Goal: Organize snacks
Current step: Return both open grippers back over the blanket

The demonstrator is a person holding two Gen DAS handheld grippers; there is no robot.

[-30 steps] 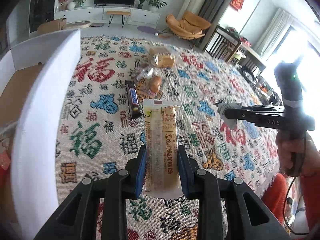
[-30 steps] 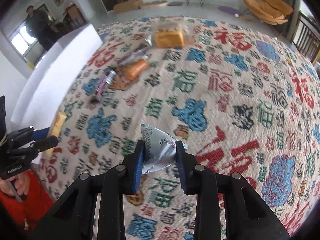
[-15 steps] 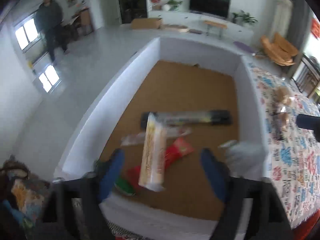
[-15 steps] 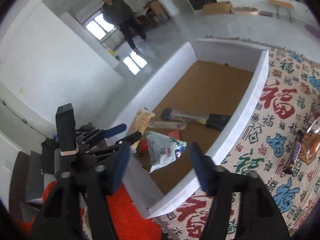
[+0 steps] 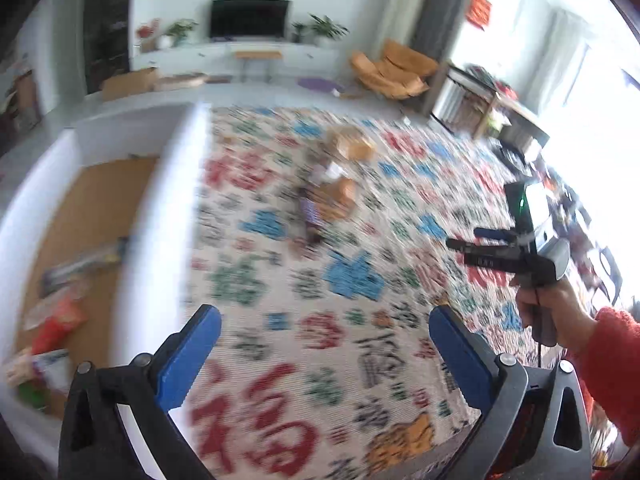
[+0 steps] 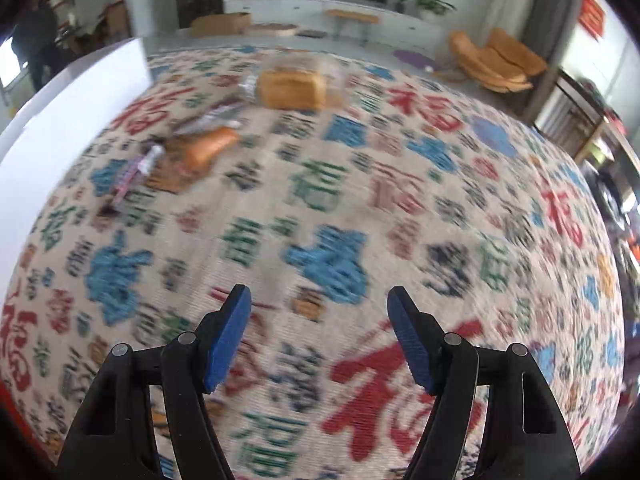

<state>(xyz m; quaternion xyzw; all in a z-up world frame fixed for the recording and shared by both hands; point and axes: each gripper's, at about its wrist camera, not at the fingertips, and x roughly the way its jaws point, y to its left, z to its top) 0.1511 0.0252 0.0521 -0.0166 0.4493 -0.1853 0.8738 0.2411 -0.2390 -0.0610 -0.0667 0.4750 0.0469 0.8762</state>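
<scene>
A: Patterned cloth (image 5: pixel 360 272) covers the whole table, printed with red, blue and green characters; behind it sit a TV (image 5: pixel 249 18), plants and orange chairs (image 5: pixel 394 70). What's on the far left?

B: From the left wrist view, a white box (image 5: pixel 160 216) with a brown floor. Several snacks (image 5: pixel 56 316) lie inside it near the close end, a red pack among them, too blurred to name further. A long dark pack lies farther up the floor.

A: And the left gripper (image 5: pixel 325 354)?

B: Jaws spread wide, having just been opening, with nothing between them, only cloth below. It hangs over the cloth just beside the box wall.

A: Middle of the table?

B: The remaining snacks sit in a loose cluster well apart from both grippers: a dark bar (image 6: pixel 128 176), an orange pack (image 6: pixel 208 148) next to it, a clear wrapper between, and a bread loaf (image 6: pixel 291 89) in plastic farthest back. All blurred.

A: Right side?

B: The right gripper (image 6: pixel 319 336) also has its jaws parted and empty, pointing down at the cloth. In the left view it shows side-on, gripped by a hand (image 5: pixel 554 316) in a red sleeve (image 5: pixel 614 364).
</scene>
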